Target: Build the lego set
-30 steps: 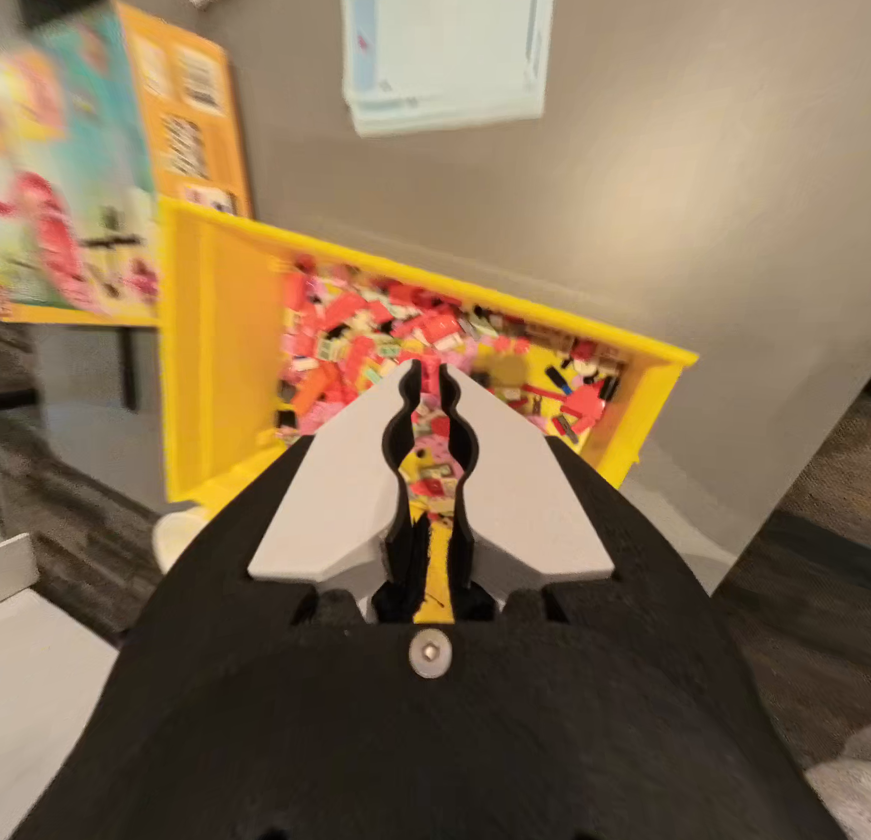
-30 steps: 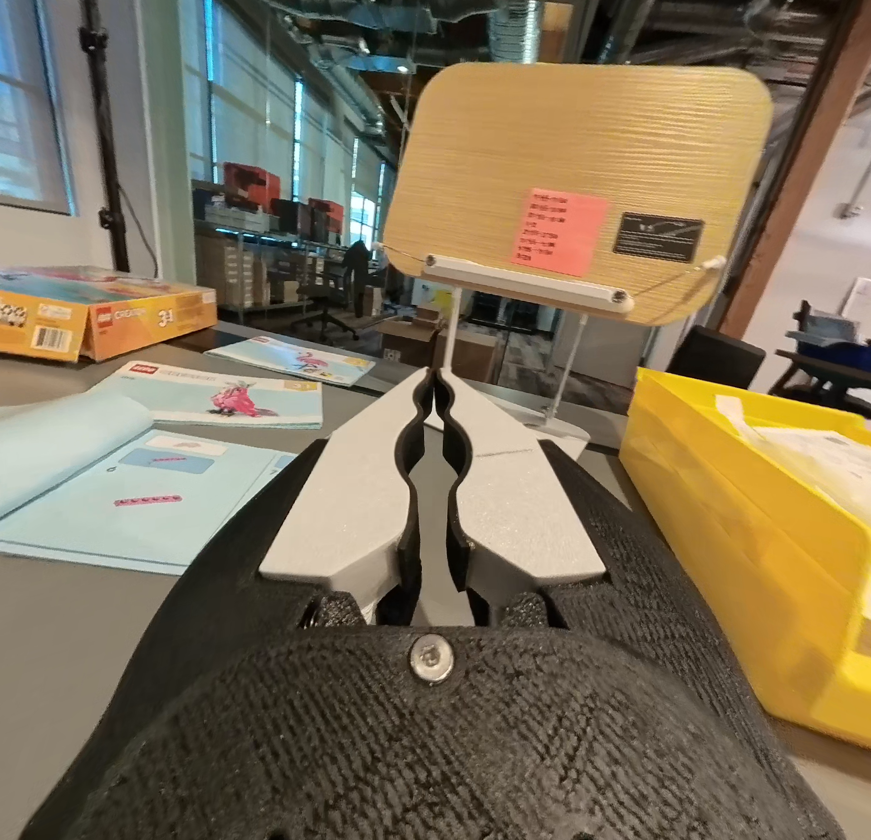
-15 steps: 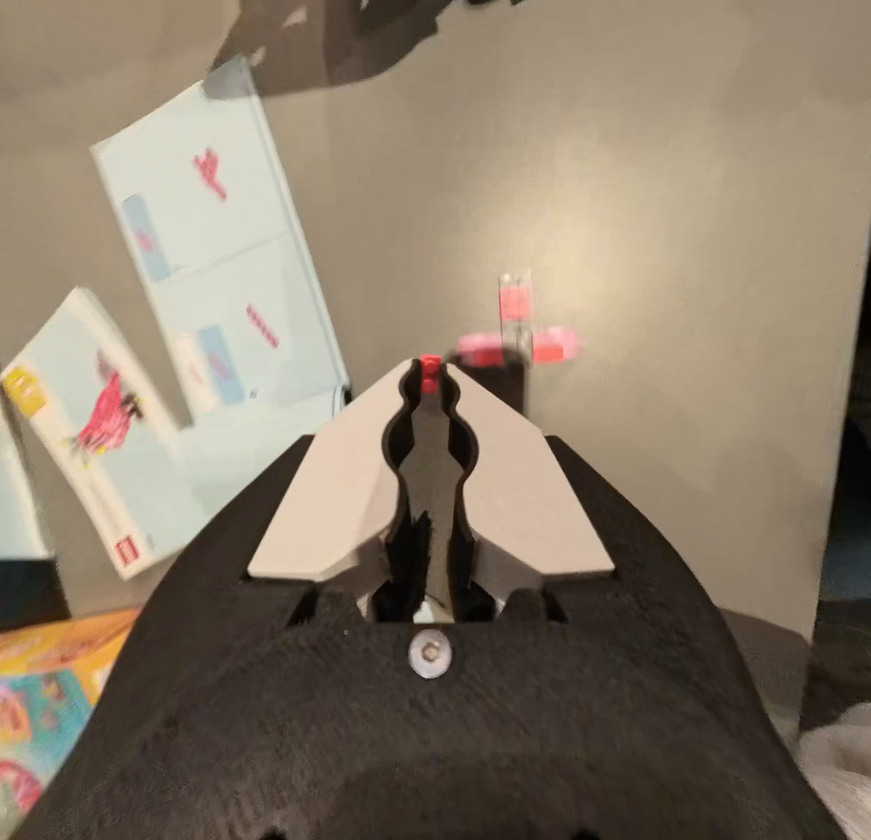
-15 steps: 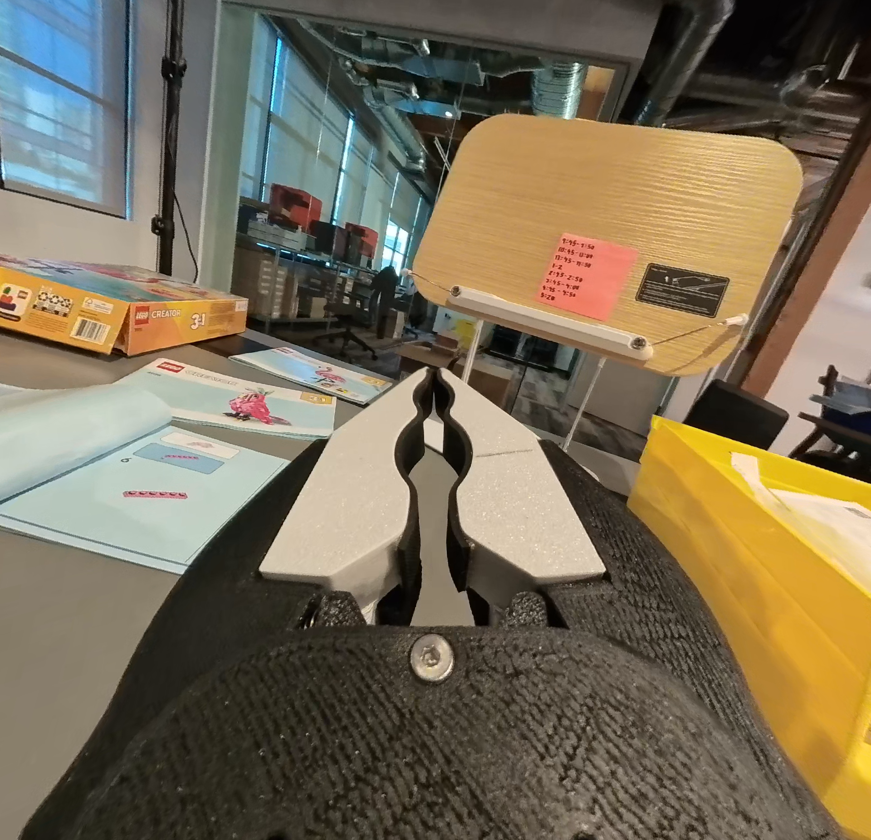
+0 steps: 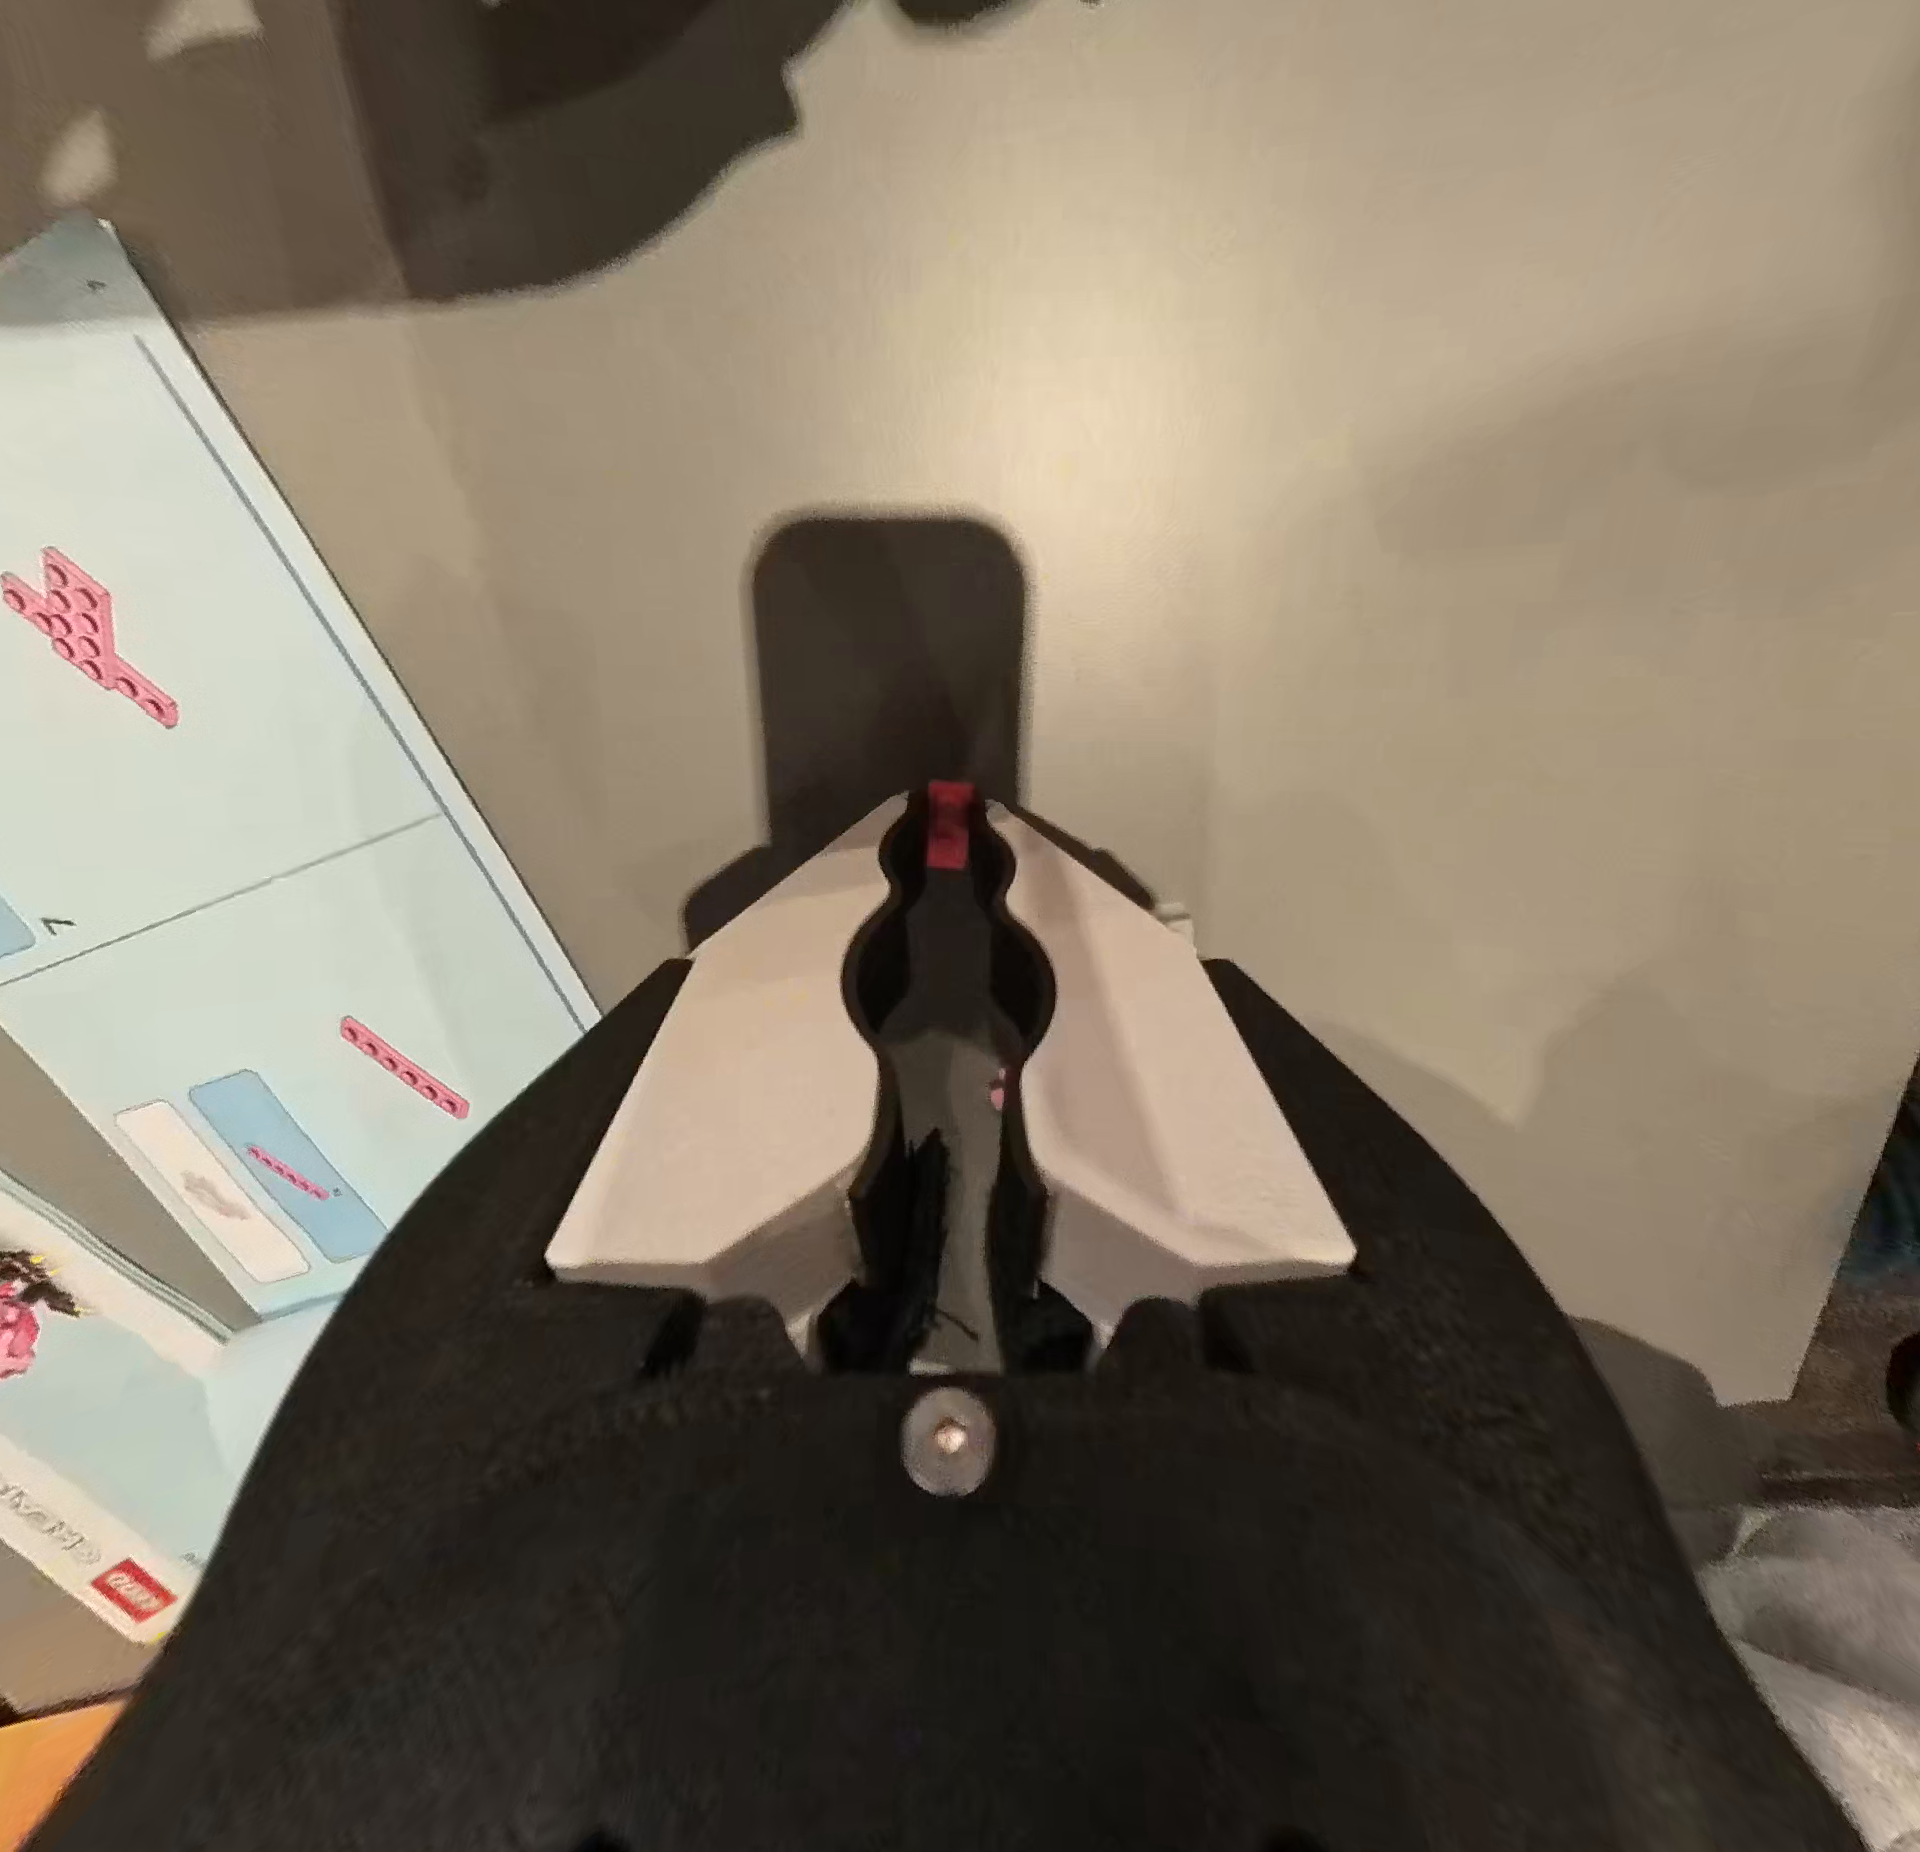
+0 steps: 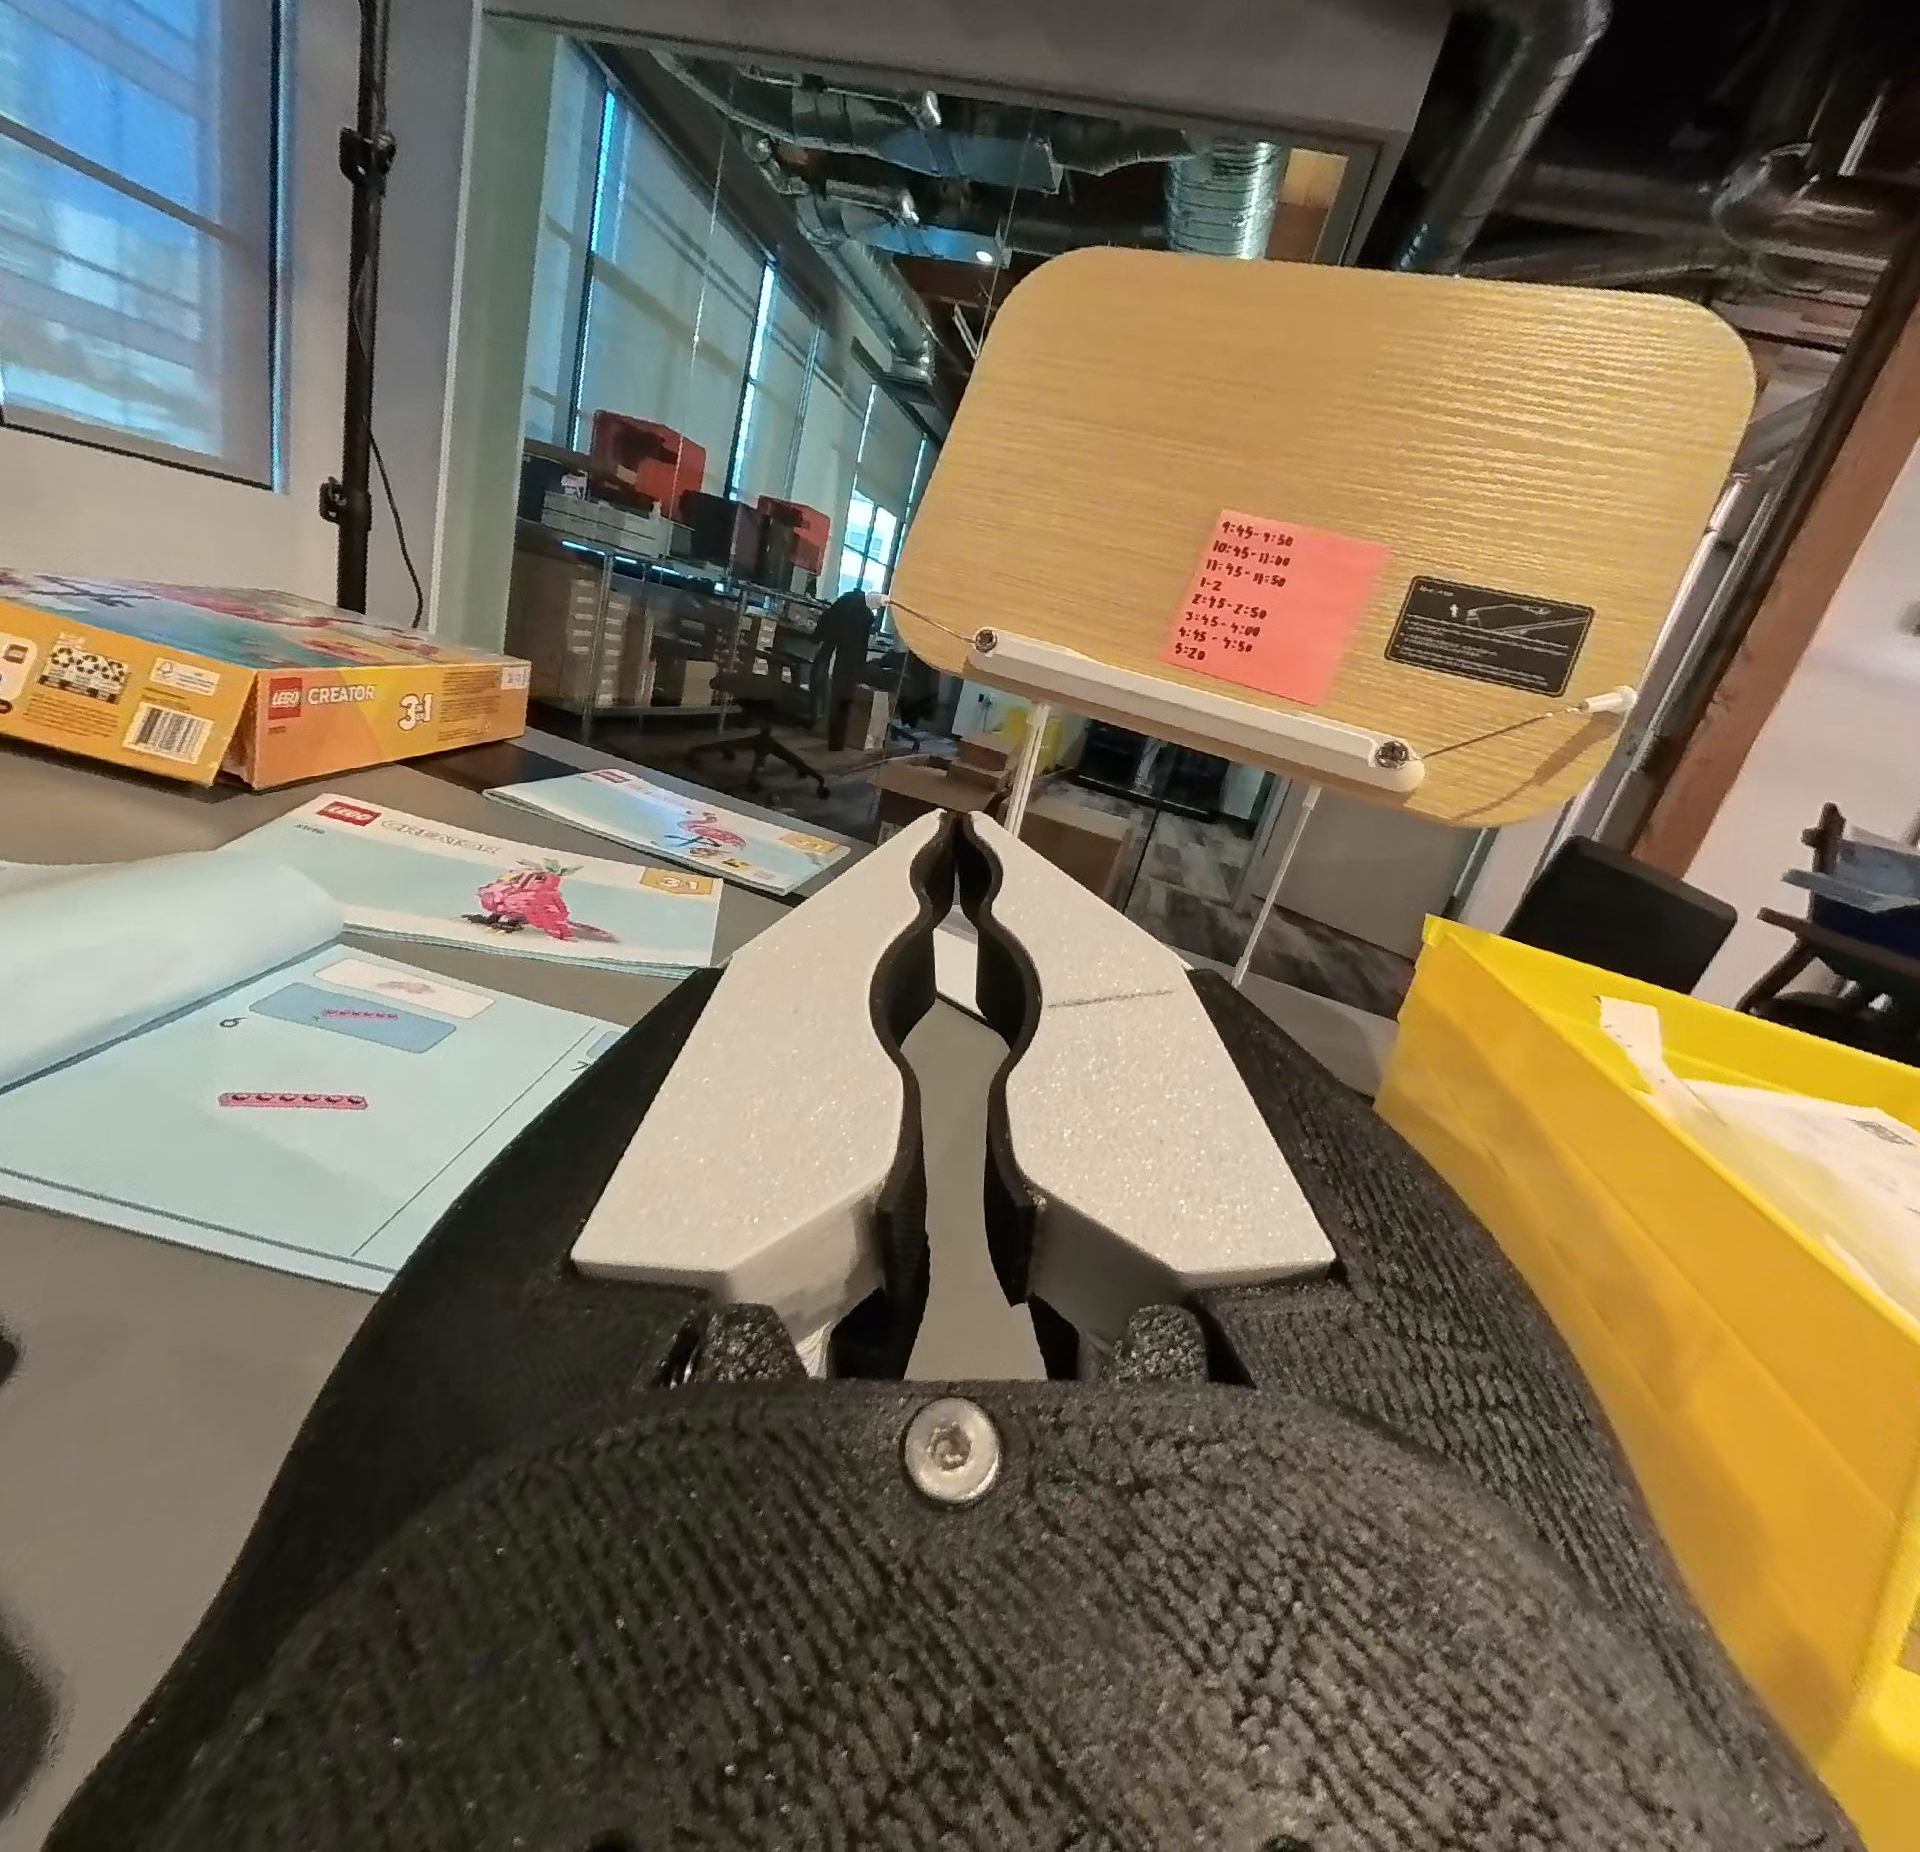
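Seen from the right wrist, an orange cardboard box (image 6: 260, 690) at ten o'clock carries a printed brand logo, a barcode and small print. Two closed pale-blue booklets (image 6: 499, 888) at nine o'clock bear red logos. At one o'clock, a pink sticky note (image 6: 1273, 607) with handwritten lines and a black printed label (image 6: 1488, 633) sit on a light wooden board (image 6: 1299, 431). The left wrist view shows an open pale-blue instruction page (image 5: 208, 815) at nine o'clock; its markings are too blurred to read.

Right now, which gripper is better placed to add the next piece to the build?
Left. The left gripper is shut on a small red piece above the table. The right gripper is shut and empty.
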Motion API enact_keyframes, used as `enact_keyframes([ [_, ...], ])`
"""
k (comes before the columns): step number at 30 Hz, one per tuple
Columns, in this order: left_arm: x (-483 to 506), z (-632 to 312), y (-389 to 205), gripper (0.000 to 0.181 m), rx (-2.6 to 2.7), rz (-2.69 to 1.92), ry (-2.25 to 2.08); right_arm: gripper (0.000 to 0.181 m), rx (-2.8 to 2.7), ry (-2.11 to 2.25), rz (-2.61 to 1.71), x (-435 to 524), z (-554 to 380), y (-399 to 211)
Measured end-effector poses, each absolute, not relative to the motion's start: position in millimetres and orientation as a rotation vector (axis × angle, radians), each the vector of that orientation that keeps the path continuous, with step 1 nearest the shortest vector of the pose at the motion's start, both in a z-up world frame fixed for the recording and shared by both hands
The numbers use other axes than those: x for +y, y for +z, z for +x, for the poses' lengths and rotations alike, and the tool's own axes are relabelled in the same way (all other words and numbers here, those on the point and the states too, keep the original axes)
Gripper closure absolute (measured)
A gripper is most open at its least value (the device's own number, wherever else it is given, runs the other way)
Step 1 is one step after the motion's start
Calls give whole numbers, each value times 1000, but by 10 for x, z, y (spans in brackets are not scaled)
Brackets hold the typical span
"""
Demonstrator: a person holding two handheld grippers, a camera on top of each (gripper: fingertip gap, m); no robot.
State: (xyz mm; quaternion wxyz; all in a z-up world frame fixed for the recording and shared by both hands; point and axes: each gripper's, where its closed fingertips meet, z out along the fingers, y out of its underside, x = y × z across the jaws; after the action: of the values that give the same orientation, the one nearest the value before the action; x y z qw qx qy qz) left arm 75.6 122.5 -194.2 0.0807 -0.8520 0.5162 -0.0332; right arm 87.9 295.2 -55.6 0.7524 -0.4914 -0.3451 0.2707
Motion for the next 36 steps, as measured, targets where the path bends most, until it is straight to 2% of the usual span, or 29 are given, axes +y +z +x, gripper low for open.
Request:
enact_keyframes([
  [2,1235,790,-1929,168,1533,-2538,-126,181,-752,595,-1075,2955,880,-556],
  [7,1275,786,-1883,111,1435,-2490,-192,181,-755,595,-1079,2962,879,-567],
  [9,1282,749,-1799,94,1325,-2457,-260,181,-754,596,-1083,2967,883,-571],
  [15,939,542,-1579,68,1044,-2269,-592,181,-788,592,-1078,2941,828,-593],
  [17,770,501,-1576,53,1020,-2244,-665,181,-814,579,-1073,2927,790,-611],
  [23,618,480,-1593,54,1029,-2050,-636,181,-995,729,-1003,2587,570,-647],
  [26,603,429,-1523,59,1005,-1961,-594,165,-1398,961,-923,1904,316,-845],
  [28,583,389,-1486,64,994,-1922,-578,162,-1638,1070,-874,1439,309,-965],
  [30,578,307,-1483,65,1013,-1898,-491,163,-1812,1101,-794,1062,367,-1049],
  [33,590,180,-1427,63,1019,-1825,-337,151,-2108,1081,-826,716,465,-1355],
  [36,567,106,-1384,68,1054,-1758,-223,152,-2225,996,-805,597,490,-1575],
])
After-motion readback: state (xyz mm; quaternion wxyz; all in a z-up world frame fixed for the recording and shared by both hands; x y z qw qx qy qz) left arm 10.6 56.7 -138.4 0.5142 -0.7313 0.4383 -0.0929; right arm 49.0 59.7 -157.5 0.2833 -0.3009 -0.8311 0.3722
